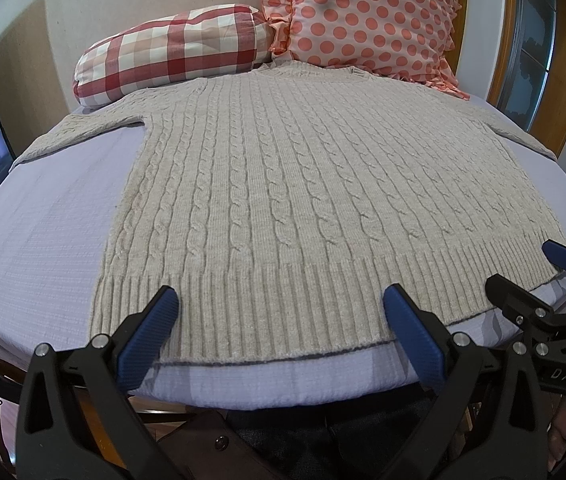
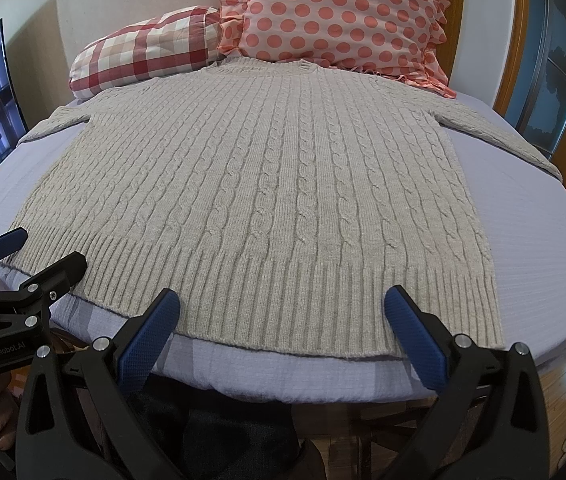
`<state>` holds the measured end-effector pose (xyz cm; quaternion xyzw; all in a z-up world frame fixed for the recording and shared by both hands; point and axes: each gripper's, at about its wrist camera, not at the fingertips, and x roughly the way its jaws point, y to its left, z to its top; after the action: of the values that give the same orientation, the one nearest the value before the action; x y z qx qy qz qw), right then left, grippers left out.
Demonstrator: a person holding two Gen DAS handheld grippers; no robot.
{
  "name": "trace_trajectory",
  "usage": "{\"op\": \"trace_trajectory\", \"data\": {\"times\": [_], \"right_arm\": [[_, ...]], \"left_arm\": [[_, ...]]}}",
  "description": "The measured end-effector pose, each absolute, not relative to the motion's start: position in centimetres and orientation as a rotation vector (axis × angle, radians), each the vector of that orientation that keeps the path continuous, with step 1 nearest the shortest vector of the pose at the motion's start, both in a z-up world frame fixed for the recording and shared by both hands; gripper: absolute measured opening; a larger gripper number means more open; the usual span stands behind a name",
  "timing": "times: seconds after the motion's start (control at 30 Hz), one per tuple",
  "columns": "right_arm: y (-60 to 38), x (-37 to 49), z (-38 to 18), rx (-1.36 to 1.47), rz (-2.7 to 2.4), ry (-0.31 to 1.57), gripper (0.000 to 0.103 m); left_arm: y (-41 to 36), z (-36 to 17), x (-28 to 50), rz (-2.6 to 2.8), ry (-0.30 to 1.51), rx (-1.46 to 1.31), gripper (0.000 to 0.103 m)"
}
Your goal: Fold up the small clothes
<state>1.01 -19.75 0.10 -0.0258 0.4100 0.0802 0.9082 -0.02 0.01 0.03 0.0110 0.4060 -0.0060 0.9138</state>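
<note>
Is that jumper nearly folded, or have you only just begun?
Only just begun. Done: the beige cable-knit sweater lies spread flat on the lilac bed sheet, sleeves out to both sides. In hand: nothing; the left gripper and right gripper hover open at its ribbed hem. Left: every fold, since no part is turned over yet.

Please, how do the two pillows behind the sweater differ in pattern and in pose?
The checked pillow has red and cream squares; the dotted pillow has coral dots on pale pink. The checked pillow lies low on its side, while the dotted pillow stands nearly upright. The dotted pillow has a ruffled edge; the checked pillow shows none. Both sit at the far end of the bed, past the sweater's neckline.
</note>
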Motion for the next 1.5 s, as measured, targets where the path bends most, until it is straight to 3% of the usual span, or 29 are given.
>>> {"op": "trace_trajectory", "data": {"times": [0.47, 0.73, 0.8, 0.87, 0.97, 1.03, 1.3, 1.33, 1.37, 1.4, 1.5], "right_arm": [[-20.4, 1.3, 0.1, -0.055, 0.249, 0.813, 0.102], [-38.3, 9.4, 4.0, 0.479, 0.072, 0.784, 0.102], [-44.6, 12.5, 3.9, 0.640, -0.012, 0.774, 0.088], [-49.5, 14.8, 3.3, 0.745, -0.108, 0.766, 0.067], [-56.7, 18.2, 1.3, 0.947, -0.249, 0.756, 0.058], [-60.1, 20.0, -0.1, 1.040, -0.315, 0.744, 0.057], [-64.9, 23.9, -1.7, 1.165, -0.385, 0.627, 0.046], [-65.1, 24.2, -1.8, 1.170, -0.396, 0.619, 0.036], [-65.3, 24.7, -1.9, 1.175, -0.412, 0.616, 0.016], [-65.6, 24.8, -2.3, 1.176, -0.441, 0.625, 0.008], [-64.5, 24.5, -0.5, 1.078, -0.476, 0.585, 0.008]], "left_arm": [[0.0, 0.4, 0.8, -0.017, 0.868, 0.028, 0.101], [1.9, 2.5, 1.4, -0.131, 0.820, -0.091, 0.101], [2.9, 3.5, 1.9, -0.124, 0.764, -0.109, 0.101], [3.9, 4.3, 2.4, -0.119, 0.729, -0.131, 0.101], [6.8, 5.5, 3.8, -0.116, 0.678, -0.207, 0.101], [8.3, 6.0, 4.3, -0.112, 0.648, -0.250, 0.101], [17.5, 6.8, 8.7, 0.027, 0.655, -0.468, 0.101], [18.9, 6.8, 9.2, 0.049, 0.663, -0.505, 0.101], [20.4, 6.8, 9.8, 0.071, 0.669, -0.543, 0.101], [21.4, 6.8, 9.8, 0.087, 0.671, -0.564, 0.101], [25.5, 6.9, 10.3, 0.172, 0.682, -0.615, 0.101]]}}
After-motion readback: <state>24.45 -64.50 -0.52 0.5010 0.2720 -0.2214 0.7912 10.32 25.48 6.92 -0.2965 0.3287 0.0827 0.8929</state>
